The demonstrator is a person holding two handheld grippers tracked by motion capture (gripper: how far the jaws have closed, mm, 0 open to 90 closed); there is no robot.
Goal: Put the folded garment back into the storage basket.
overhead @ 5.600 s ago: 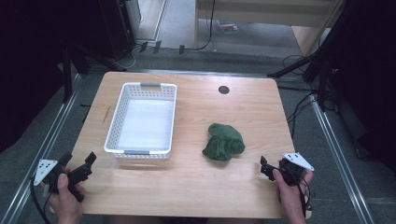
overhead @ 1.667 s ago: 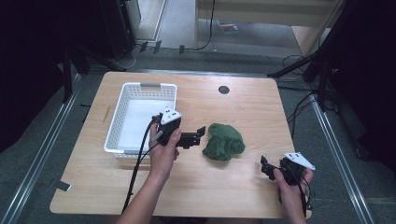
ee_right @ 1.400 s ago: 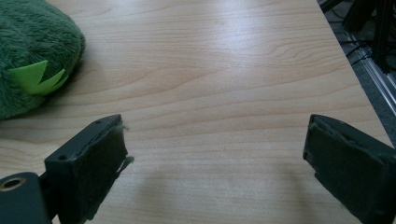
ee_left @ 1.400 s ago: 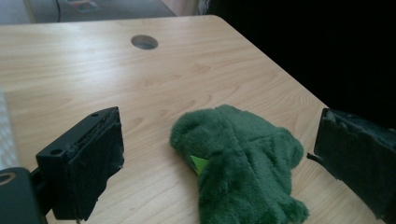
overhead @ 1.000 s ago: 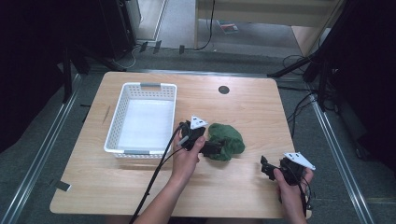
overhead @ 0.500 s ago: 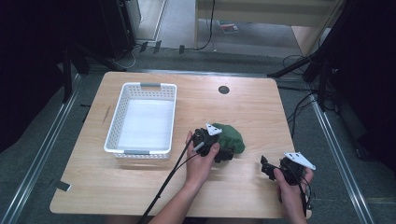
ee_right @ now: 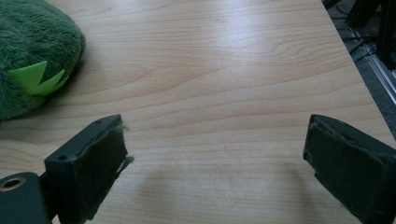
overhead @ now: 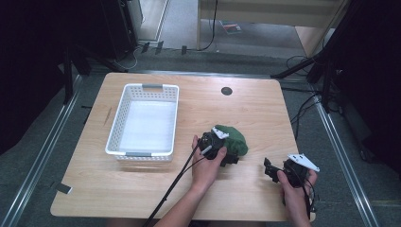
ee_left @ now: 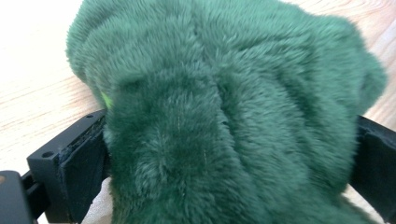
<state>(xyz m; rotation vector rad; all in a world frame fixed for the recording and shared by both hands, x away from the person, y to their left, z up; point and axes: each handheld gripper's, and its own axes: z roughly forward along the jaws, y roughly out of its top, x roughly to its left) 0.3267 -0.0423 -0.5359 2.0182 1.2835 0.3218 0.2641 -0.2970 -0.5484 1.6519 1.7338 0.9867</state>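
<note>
A green plush toy [overhead: 235,138] lies on the wooden table [overhead: 265,118], right of the basket. My left gripper [overhead: 229,156] is at the toy's near side, open, with one jaw on each side of it. In the left gripper view the toy [ee_left: 224,93] bulges between the widely spread jaws of that gripper [ee_left: 229,158], and its fur touches both pads. My right gripper [overhead: 268,169] rests near the table's front right edge, open and with nothing in it. In the right gripper view the right gripper [ee_right: 215,158] points over bare wood, with the toy [ee_right: 32,51] at the upper left.
A white slatted basket [overhead: 113,137] with nothing in it stands on the left half of the table. A dark round cable hole [overhead: 226,91] sits near the far edge. The left gripper's cable trails off the front edge. Metal rails run along both sides of the table.
The left hand came from the table's front left corner, passed in front of the basket, and brought its gripper down onto the green toy. The right gripper stayed put.
</note>
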